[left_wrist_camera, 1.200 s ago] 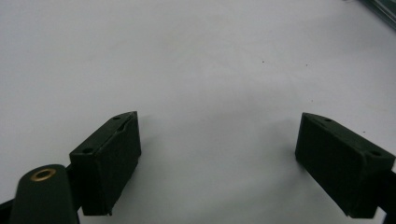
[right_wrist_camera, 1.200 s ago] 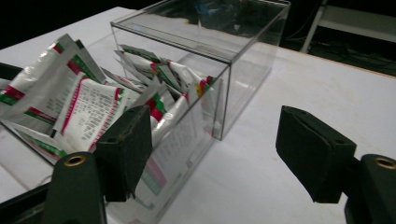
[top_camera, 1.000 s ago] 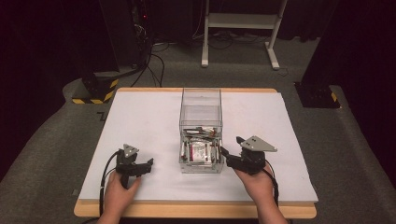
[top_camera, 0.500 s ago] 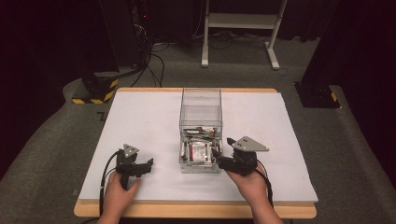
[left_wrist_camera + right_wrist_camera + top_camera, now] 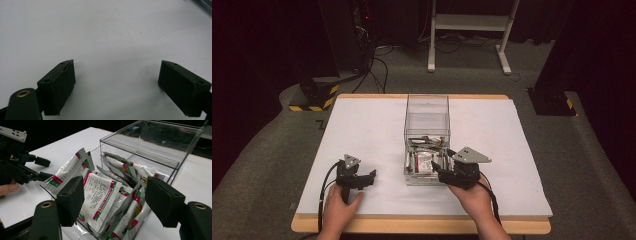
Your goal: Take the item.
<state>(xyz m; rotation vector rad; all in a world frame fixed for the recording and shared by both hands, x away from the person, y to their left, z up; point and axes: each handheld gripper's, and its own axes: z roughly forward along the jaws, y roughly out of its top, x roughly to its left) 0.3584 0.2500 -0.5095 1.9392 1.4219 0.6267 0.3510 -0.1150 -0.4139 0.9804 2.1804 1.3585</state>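
A white tabletop (image 5: 362, 125) carries a clear plastic box (image 5: 427, 112) at its middle, its near end stuffed with white sachets (image 5: 102, 195). The right hand-held gripper (image 5: 438, 167) sits at the box's near right corner, jaws spread wide around the sachets, gripping nothing. The left hand-held gripper (image 5: 371, 176) rests near left, wide open, empty.

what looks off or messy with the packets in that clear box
The sachets sit jumbled in the clear box, crammed at its near end. One pokes up over the near rim, tilted outward. Nothing has spilled onto the table, and nothing looks torn.
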